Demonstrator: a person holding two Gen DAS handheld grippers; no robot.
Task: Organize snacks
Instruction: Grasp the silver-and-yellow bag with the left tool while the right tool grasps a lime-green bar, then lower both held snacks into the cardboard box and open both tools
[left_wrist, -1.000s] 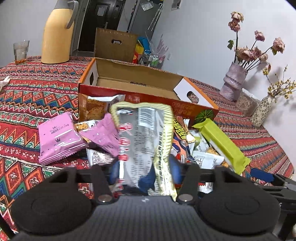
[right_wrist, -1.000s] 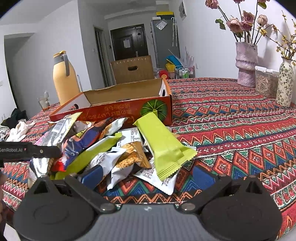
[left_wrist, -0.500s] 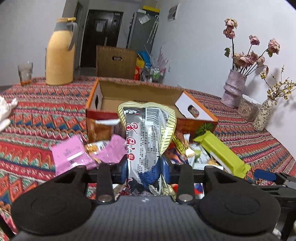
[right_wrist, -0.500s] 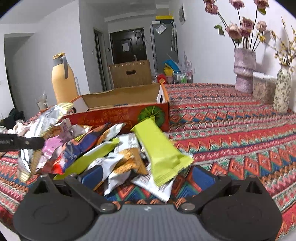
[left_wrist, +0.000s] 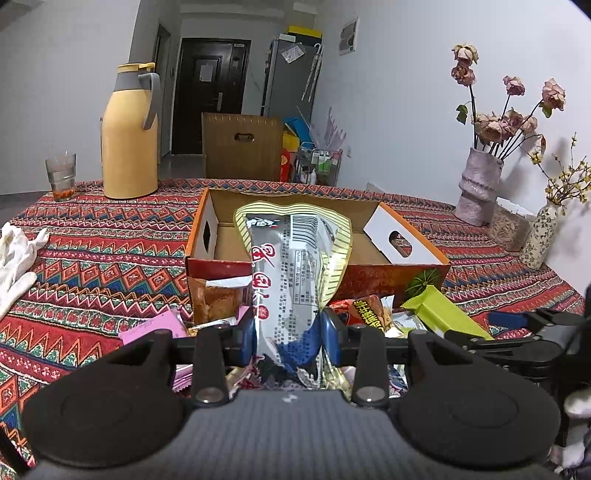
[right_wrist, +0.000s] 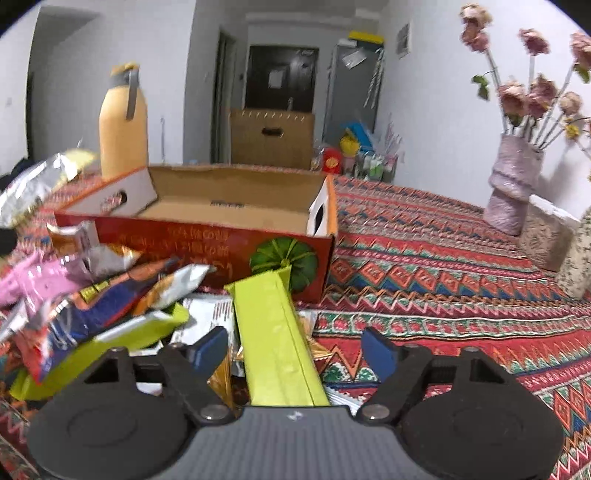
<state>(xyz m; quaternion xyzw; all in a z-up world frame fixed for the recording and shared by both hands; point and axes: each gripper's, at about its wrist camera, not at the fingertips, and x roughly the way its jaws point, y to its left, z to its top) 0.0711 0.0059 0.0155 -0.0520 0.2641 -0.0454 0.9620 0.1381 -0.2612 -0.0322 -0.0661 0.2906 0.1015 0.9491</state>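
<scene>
Left hand-held gripper (left_wrist: 288, 332) clamps silver packet (left_wrist: 291, 273); right hand-held gripper (right_wrist: 295, 350) closing around green bar (right_wrist: 273, 332).

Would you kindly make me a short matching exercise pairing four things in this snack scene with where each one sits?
Things:
1. silver snack bag
2. lime-green packet
3. cardboard box
4. yellow thermos

Places:
A. behind the snack pile, open-topped
B. between the closing right claw fingers, not yet pinched
C. clamped in the left claw
D. beside a drinking glass

Pairs: 1-C, 2-B, 3-A, 4-D
</scene>
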